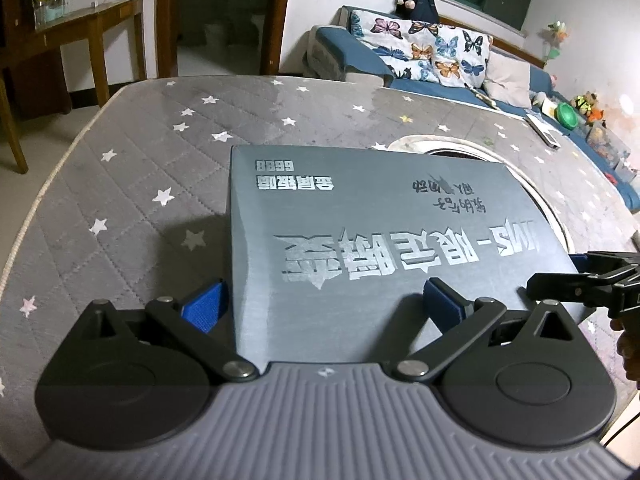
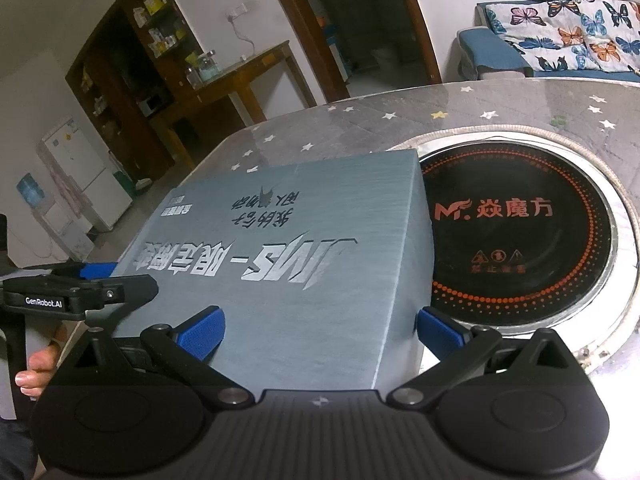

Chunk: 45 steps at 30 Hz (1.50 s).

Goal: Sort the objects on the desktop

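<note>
Flat grey cardboard box with silver lettering (image 1: 360, 240) lies on the grey star-print quilted worktop (image 1: 120, 168), its far right edge overlapping the round black induction hob (image 2: 520, 232) (orange markings). Left gripper (image 1: 320, 304) fingers spread wide across the box's near edge. Right gripper (image 2: 320, 332) fingers wide too, straddling the box's near corner by the hob.

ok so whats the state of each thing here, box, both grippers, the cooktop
grey box: closed, lying flat on the table, one corner over the cooktop rim
left gripper: open, fingers either side of the box's near left corner
right gripper: open, fingers straddling the box's near right corner
cooktop: set into the table, bare, looks unlit
quilted table cover: spread flat
</note>
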Motion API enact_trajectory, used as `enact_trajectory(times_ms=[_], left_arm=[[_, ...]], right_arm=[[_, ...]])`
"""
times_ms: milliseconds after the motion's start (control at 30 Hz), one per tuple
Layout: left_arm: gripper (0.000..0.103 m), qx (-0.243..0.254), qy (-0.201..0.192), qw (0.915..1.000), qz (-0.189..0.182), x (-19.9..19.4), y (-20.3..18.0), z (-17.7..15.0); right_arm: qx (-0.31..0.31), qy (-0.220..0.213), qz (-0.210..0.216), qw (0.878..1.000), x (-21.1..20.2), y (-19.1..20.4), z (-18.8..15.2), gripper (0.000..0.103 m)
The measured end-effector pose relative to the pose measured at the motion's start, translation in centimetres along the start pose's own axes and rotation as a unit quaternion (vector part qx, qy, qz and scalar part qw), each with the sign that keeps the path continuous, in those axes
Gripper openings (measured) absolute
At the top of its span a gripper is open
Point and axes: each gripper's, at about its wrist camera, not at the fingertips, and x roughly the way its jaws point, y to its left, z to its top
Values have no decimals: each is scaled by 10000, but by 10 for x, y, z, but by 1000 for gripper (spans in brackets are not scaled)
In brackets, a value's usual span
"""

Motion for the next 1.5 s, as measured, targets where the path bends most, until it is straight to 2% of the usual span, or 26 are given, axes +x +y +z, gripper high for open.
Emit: enact_trajectory(times_ms=[467,767,1233,1500], left_arm=[[103,-151,-71,9999,-45,2,0,0],[103,-67,-372,9992,-87,-18,-7,10],[103,74,-713,9974,-108,-41,-18,22],[103,-74,-823,9965,-136,-53,-13,24]], right_arm=[[168,-61,195,9996,6,-10,-2,103],[402,-289,325,9982,-5,-14,3,103],[320,-601,250,9974,-26,-5,12,103],[52,-920,237,9955,-44,11,23,103]])
